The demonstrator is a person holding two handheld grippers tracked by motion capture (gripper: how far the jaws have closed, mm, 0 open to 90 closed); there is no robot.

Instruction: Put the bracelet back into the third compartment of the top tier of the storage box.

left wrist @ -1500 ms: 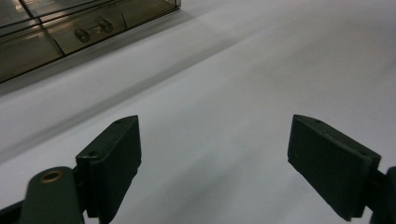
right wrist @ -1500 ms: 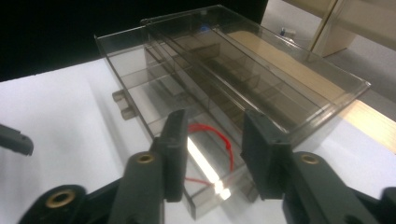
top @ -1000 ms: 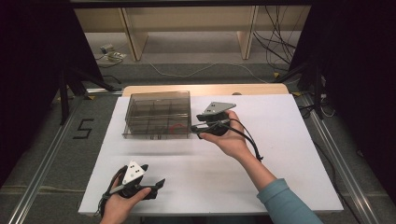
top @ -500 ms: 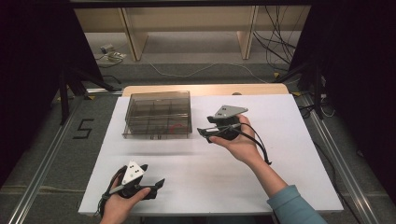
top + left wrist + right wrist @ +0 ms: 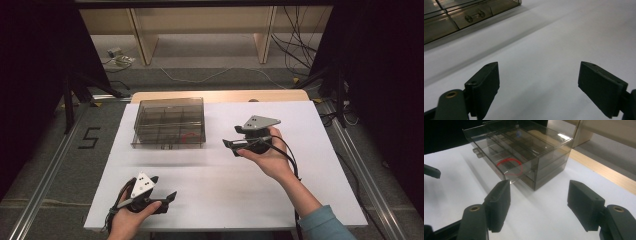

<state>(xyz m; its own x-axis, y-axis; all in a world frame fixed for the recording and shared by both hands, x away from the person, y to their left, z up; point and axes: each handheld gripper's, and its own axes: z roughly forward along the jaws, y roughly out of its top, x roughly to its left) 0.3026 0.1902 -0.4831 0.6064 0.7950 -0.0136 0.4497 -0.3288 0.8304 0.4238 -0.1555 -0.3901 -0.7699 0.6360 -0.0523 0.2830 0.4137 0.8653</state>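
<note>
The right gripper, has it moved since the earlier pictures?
Yes. The right gripper has moved away from the clear box, rightward and toward the table's near edge.

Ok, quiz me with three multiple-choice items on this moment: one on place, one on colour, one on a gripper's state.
1. Where does the clear box sit on the white board?
A. far left part
B. near right corner
C. dead centre

2. What colour is the ring inside the box?
A. blue
B. red
C. green

3. How do the right gripper's jaws stand?
A. shut on the box
B. shut on nothing
C. open, nothing between

Answers: 1 A, the high view shows it at the far left. 2 B, red shows through the wall. 3 C, bare board shows between the jaws.
</note>
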